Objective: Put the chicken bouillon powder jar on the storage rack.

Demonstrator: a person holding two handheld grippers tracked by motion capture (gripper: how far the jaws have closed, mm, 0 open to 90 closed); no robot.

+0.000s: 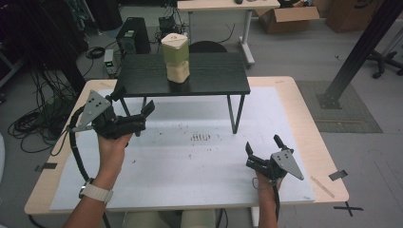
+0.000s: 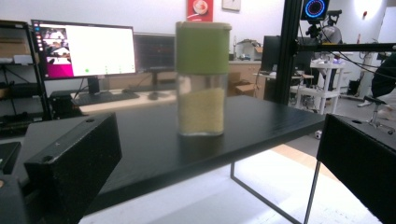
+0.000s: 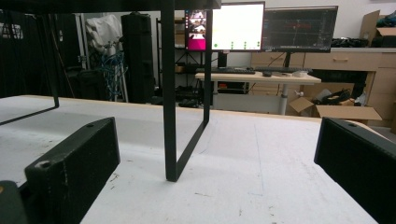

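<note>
I hold my left tongs [image 1: 134, 110] lifted above the desk [image 1: 294, 95], and their jaws are spread wide with nothing between them. They point at the small black shelf [image 1: 209, 76] that stands on the far part of the desk. Straight ahead of these tongs, on top of the shelf, stands a jar [image 2: 201, 79] with a green lid and pale grains inside; it is upright and well apart from the jaws. In the high view the jar [image 1: 176, 58] is near the middle of the shelf top. My right tongs [image 1: 263, 148] are low over the white mat [image 1: 190, 166], also spread and holding nothing. Ahead of them, a little to their left, is one black leg [image 3: 169, 93] of the shelf, near but not touching
</note>
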